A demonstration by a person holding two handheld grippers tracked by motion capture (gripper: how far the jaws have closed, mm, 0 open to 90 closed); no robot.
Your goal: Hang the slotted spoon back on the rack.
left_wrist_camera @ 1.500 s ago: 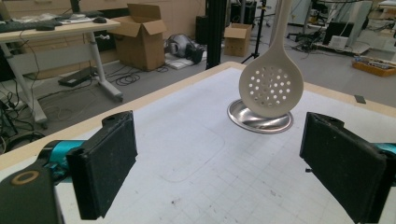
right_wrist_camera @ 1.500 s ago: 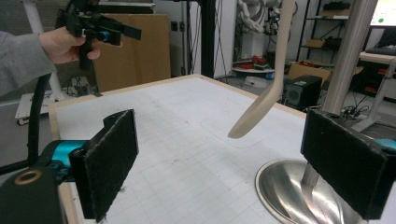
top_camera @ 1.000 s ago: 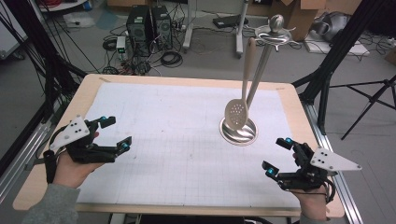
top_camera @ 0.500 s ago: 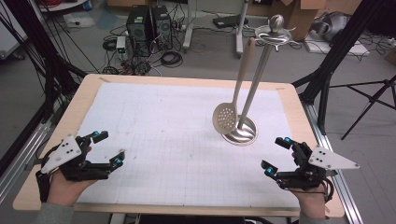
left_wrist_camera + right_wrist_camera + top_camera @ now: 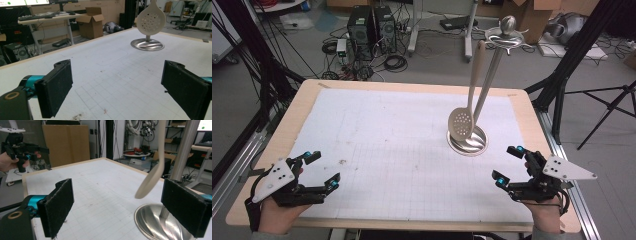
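left gripper spread, empty | right gripper spread (just beside stand) | slotted spoon hanging on stand

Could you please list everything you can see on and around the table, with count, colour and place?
slotted spoon: one, cream, hanging from the stand at the table's far right
stand: one, silver, round base and upright pole, far right of the mat
mat: one, white with grid, covering the table
table: one, light wood
computer towers: two, black, on the floor behind
left hand-held gripper: one, black, open, near left corner
right hand-held gripper: one, black, open, near right corner
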